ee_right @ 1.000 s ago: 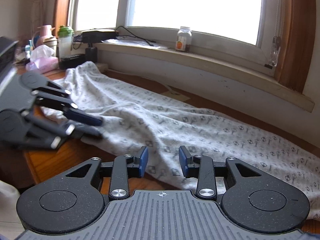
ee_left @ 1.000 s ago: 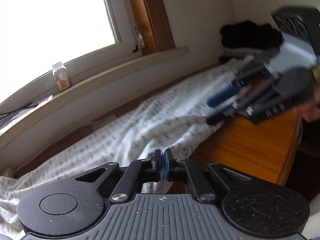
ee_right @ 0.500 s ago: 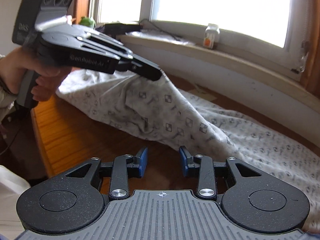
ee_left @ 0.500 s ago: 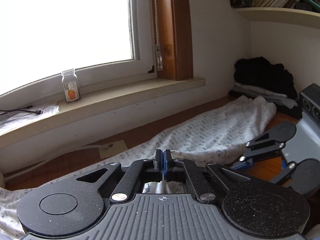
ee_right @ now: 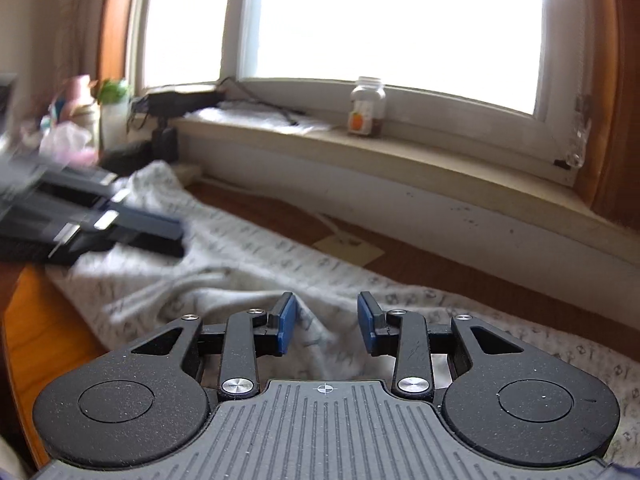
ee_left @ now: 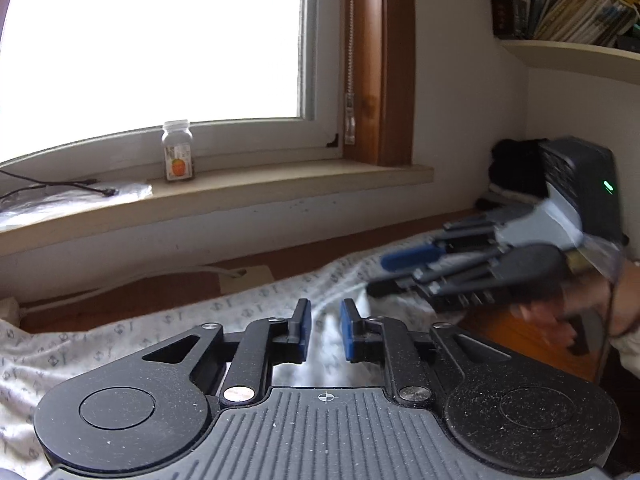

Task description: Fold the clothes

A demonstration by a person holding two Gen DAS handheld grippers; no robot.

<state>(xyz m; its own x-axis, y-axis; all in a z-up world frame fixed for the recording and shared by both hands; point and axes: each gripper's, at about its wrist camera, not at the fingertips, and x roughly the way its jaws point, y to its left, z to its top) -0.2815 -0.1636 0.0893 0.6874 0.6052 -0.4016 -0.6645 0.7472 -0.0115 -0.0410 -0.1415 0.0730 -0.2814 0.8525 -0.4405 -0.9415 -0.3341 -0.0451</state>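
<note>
Wooden table (ee_right: 36, 320) under a bright window; bottle (ee_left: 177, 151) on the sill. Left gripper (ee_left: 324, 332): jaws now parted, nothing between them; half a second ago they were pinched shut on the cloth. Right gripper (ee_right: 326, 330): jaws wide, empty. Printed white garment (ee_right: 260, 264) lies long and rumpled along the table beneath both. Judgement: the fold edge was just dropped; next comes a regrasp, probably at the bunched ridge.
</note>
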